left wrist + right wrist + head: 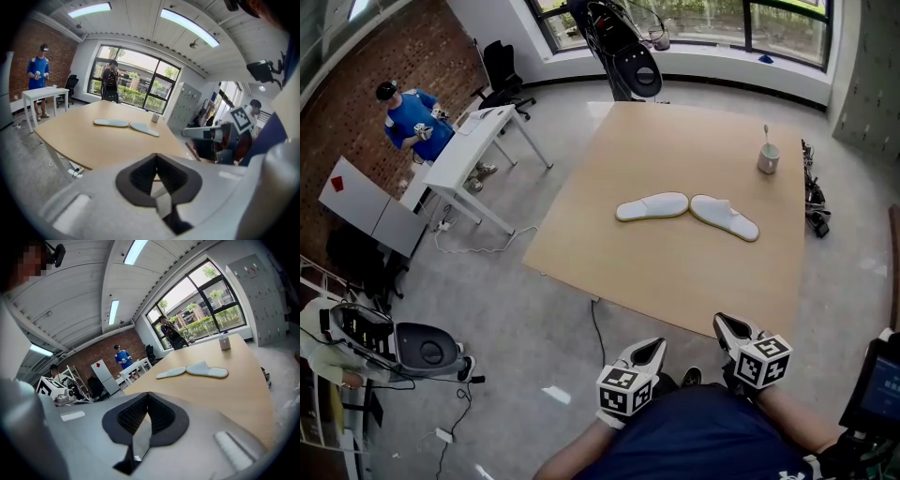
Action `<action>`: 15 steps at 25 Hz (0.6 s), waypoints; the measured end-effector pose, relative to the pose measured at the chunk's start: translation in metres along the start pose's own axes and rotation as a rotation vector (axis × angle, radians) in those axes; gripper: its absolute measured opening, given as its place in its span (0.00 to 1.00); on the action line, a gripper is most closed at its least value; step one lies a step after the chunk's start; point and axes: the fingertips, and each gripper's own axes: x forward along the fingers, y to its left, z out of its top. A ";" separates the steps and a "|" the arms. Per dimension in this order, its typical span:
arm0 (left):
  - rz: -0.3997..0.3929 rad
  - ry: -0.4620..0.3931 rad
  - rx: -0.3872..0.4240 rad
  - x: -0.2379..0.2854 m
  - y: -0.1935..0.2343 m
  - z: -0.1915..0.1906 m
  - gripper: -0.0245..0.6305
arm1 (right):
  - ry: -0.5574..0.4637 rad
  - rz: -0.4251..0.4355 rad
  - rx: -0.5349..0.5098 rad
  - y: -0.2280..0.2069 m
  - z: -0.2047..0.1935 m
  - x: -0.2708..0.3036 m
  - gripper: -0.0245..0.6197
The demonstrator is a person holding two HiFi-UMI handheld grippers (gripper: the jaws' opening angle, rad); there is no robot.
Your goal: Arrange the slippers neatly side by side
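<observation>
Your two grippers come first, right in front of your chest: the left gripper (pixel 648 352) sits just short of the near edge of the table (pixel 675 277), and the right gripper (pixel 730 328) is right at that edge. Both claws are squeezed fully together with nothing between them, which is plain to see in each gripper view. It's one big wooden table, and out in the middle of it lie the two white slippers, well apart from both grippers. The left slipper (pixel 652 206) and the right slipper (pixel 725 217) are laid end to end in a shallow line with their tips touching, so not side by side yet. The right one has its strap facing up. Further back, near the right edge, there's one grey cup (pixel 768 157) with something thin poking out of it. Past the table on your left you've got one white desk (pixel 483 141), one person in a blue top (pixel 412 127) standing by it, and one black office chair (pixel 502 70) behind that.
</observation>
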 end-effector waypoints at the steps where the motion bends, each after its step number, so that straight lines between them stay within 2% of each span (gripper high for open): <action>1: -0.001 0.001 -0.002 0.003 0.000 -0.001 0.04 | 0.000 -0.004 0.003 -0.004 -0.001 0.000 0.05; 6: -0.019 0.018 0.003 0.020 0.004 0.000 0.04 | -0.032 -0.051 0.026 -0.023 0.003 -0.002 0.05; 15: -0.117 0.062 0.062 0.062 0.022 0.029 0.04 | -0.095 -0.177 0.080 -0.059 0.025 0.012 0.05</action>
